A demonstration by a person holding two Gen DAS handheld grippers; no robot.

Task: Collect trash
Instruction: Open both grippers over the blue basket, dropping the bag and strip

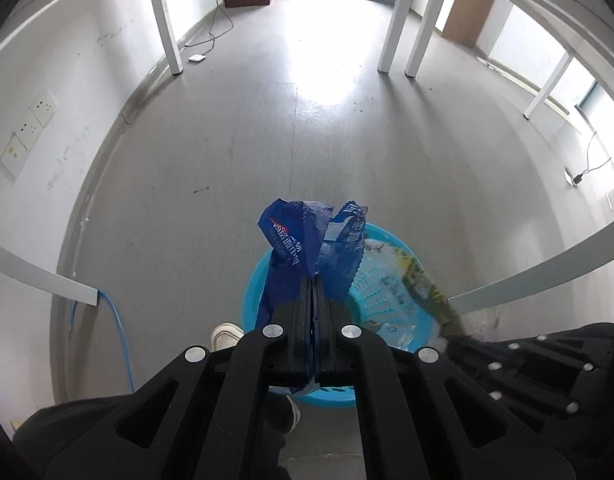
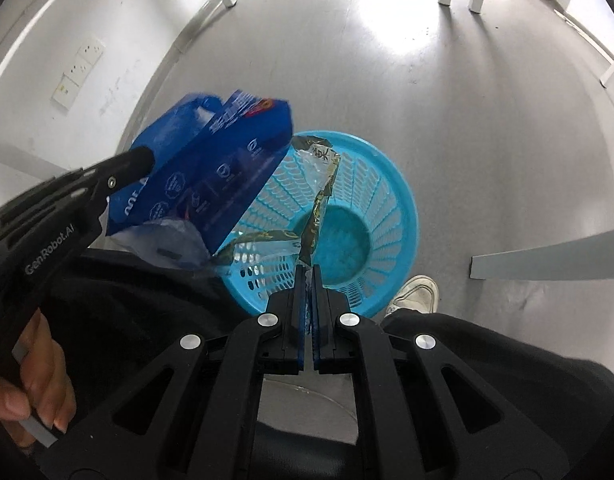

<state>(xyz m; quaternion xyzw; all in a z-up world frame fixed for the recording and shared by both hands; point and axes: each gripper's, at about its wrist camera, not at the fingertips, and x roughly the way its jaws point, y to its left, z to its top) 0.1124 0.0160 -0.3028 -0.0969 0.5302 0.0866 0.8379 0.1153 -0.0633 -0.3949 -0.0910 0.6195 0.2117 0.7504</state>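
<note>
Left gripper [image 1: 314, 280] is clamped tight on a crumpled blue plastic wrapper [image 1: 303, 244], held just above the near rim of the turquoise mesh basket [image 1: 391, 296] on the grey floor [image 1: 267, 140]. Right gripper [image 2: 307, 270] is closed on a clear wrapper with gold-green print [image 2: 315, 216], which is draped inside the basket [image 2: 371, 184].

Only in the right wrist view: the basket's bare round bottom is seen, plus the left gripper [image 2: 141, 158] side-on with the blue wrapper [image 2: 211, 168] hanging over the basket's left rim, and the hand [image 2: 31, 384] on its grip.

Only in the left wrist view: the right gripper's body is seen at the lower right edge, its tips hidden. A white shoe [image 1: 225, 334] is seen beside the basket.
</note>
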